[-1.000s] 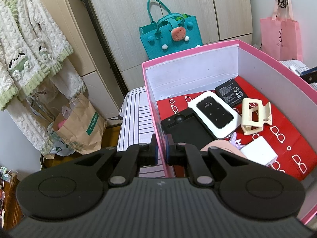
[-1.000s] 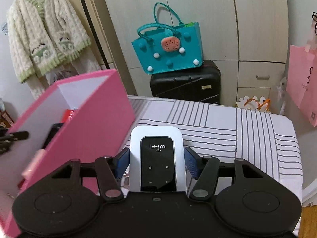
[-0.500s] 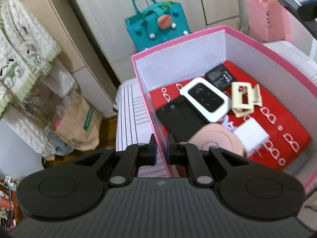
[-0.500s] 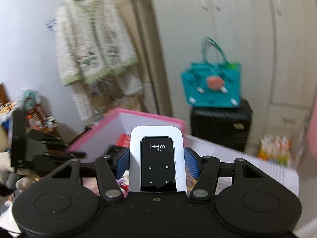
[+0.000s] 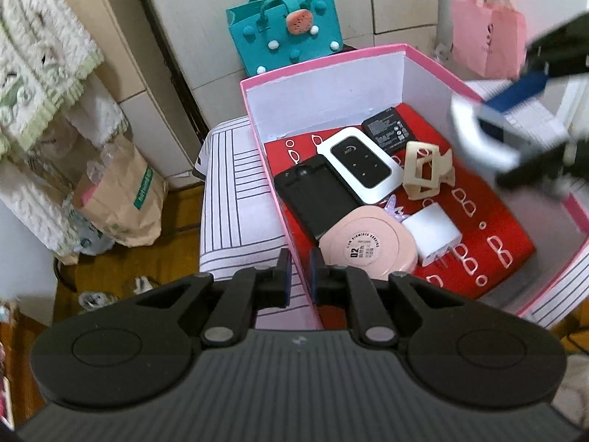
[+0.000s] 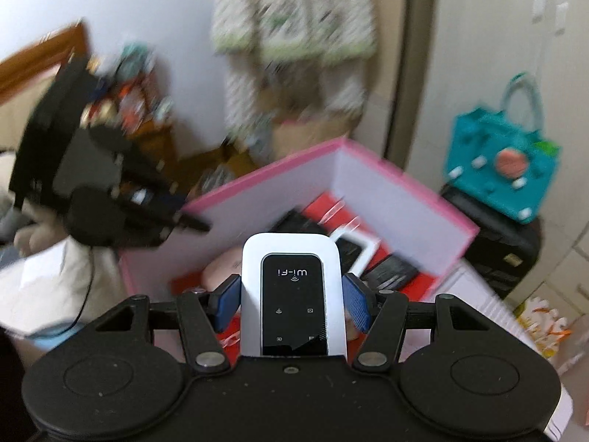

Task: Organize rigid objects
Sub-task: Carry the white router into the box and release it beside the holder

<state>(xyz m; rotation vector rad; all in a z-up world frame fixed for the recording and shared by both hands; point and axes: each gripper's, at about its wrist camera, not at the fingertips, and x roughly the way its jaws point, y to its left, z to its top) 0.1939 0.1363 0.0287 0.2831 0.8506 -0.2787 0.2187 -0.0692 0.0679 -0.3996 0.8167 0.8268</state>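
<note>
**Dropping the second wifi hotspot into the pink box: go for the bare red corner**

The right gripper (image 6: 292, 304) has its blue pads clamped on the sides of a white pocket wifi router with a glossy black face (image 6: 293, 291), carried above the open top of the pink cardboard box with white inner walls (image 5: 331, 84). The left gripper (image 5: 299, 272) has its jaws nearly closed, pinching the box's near wall with one finger inside and one outside, so the box is steadied.

Inside on the red patterned liner (image 5: 489, 217) there's already a pile: a matching white hotspot (image 5: 359, 164) lying partly on a black phone case (image 5: 316, 199), a small black battery pack (image 5: 386, 129), a beige plastic claw clip (image 5: 425, 169), a round pink compact (image 5: 366, 248) and a white charger cube (image 5: 436, 234).

My take on doing it well: aim for the bare stretch of liner on the right side, past the charger, not the pile. Lower it until it's close to the floor, flat, screen up, before opening the fingers. Letting go from up high probably means it clatters onto the clip or compact. Keep the left grip firm until the right one is out, since a light box could skid on the striped white cloth (image 5: 235, 184).
</note>
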